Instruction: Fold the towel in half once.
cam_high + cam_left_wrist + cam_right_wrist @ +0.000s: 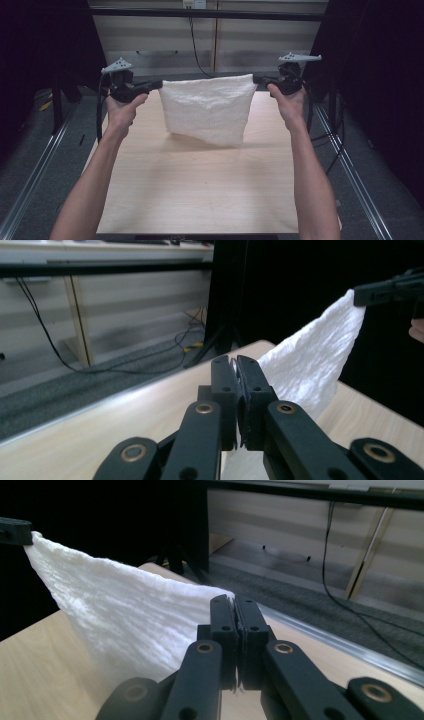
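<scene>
Forearms outstretched, left gripper (159,84), right gripper (256,79) pinching towel (207,109) corners

Nubbly white cloth (209,107), matt wooden table (200,190)

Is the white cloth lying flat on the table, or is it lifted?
Lifted: the cloth hangs spread between the left tongs and right tongs, each shut on a top corner, its lower edge above the table.

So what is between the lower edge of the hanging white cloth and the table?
Nothing: in the high view the white textured cloth hangs from both grippers, and beneath it the pale wooden table is bare.
</scene>
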Tool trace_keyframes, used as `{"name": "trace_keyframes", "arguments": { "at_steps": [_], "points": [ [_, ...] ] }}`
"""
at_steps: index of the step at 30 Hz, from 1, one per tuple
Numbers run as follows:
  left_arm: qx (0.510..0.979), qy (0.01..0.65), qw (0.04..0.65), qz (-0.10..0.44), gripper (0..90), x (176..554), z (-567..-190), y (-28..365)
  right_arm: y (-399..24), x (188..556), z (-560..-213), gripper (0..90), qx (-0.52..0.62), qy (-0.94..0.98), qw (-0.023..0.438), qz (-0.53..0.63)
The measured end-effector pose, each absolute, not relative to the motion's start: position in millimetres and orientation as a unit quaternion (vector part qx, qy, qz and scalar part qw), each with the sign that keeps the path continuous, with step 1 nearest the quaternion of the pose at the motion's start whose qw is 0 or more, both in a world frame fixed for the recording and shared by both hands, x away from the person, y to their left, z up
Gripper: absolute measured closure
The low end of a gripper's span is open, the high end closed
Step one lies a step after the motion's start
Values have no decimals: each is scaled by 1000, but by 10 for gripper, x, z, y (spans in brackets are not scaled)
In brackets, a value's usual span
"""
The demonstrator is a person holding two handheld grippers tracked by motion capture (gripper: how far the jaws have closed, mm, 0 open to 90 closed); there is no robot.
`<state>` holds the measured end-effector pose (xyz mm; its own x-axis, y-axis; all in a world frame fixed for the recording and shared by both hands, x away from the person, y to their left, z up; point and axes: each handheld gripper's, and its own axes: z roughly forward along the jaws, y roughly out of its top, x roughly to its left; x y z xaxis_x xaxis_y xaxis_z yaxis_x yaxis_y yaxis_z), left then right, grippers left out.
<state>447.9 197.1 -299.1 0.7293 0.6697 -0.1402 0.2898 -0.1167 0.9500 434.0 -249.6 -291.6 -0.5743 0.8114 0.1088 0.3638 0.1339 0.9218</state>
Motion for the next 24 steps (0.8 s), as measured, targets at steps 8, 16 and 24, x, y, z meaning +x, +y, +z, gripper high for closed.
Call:
{"name": "trace_keyframes", "arguments": {
  "at_steps": [8, 16, 24],
  "points": [
    [720, 306, 598, 175, 875, 4488, -2790, 1901, -2531, 4341, -2705, 882, 407, 716, 237, 515],
    [748, 293, 572, 164, 875, 4257, -3270, 1931, -2574, 3994, -3286, 882, 400, 737, 199, 507],
    [773, 281, 553, 135, 875, 3893, -3725, 2007, -2548, 3662, -3731, 882, 393, 754, 162, 501]
  ]
}}
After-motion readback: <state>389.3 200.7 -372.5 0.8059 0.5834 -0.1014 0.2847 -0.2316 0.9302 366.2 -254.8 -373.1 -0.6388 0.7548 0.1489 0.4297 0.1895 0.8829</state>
